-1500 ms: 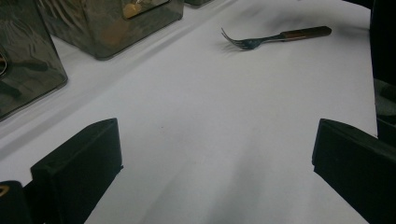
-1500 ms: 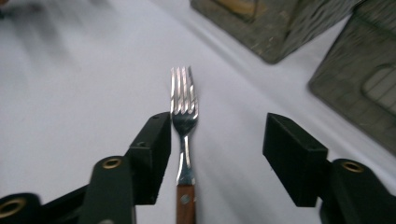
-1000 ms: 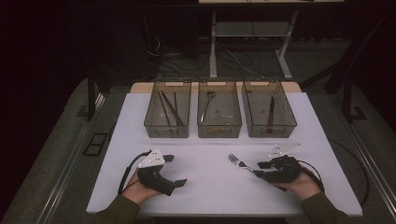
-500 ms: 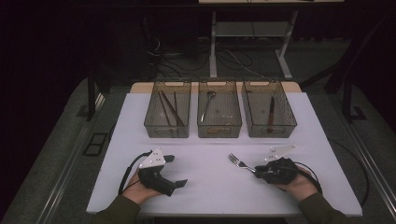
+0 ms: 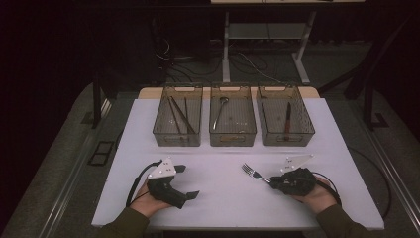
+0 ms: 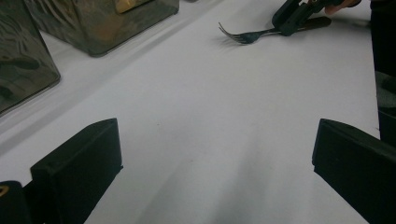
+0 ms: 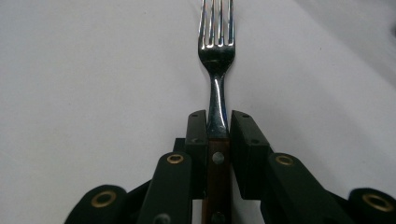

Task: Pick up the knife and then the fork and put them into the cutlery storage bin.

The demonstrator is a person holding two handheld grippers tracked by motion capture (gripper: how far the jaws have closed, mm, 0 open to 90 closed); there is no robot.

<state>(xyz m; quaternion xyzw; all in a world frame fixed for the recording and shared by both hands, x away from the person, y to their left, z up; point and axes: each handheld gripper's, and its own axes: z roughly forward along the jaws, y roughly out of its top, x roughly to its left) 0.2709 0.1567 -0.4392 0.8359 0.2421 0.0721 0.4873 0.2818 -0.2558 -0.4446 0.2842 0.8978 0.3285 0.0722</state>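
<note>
A metal fork (image 5: 253,172) with a brown wooden handle lies on the white table (image 5: 223,203), tines pointing up-left. My right gripper (image 5: 273,182) rests low on the table at the front right. Its jaws have just been closing and now press both sides of the fork (image 7: 215,51) at the top of the handle, as my right gripper (image 7: 218,116) shows close up. My left gripper (image 5: 186,181) sits at the front left, jaws wide open with nothing between them. From my left gripper (image 6: 217,140) the fork (image 6: 247,35) and the right gripper (image 6: 292,21) appear far off.
Three smoky see-through bins stand in a row at the table's back. The left bin (image 5: 177,140) holds dark thin sticks, the middle bin (image 5: 233,140) a spoon, the right bin (image 5: 287,140) a knife. Bare white table lies between the two hands.
The right gripper's jaws have narrowed onto the fork's handle. Neither hand has shifted, and the fork lies where it was.
</note>
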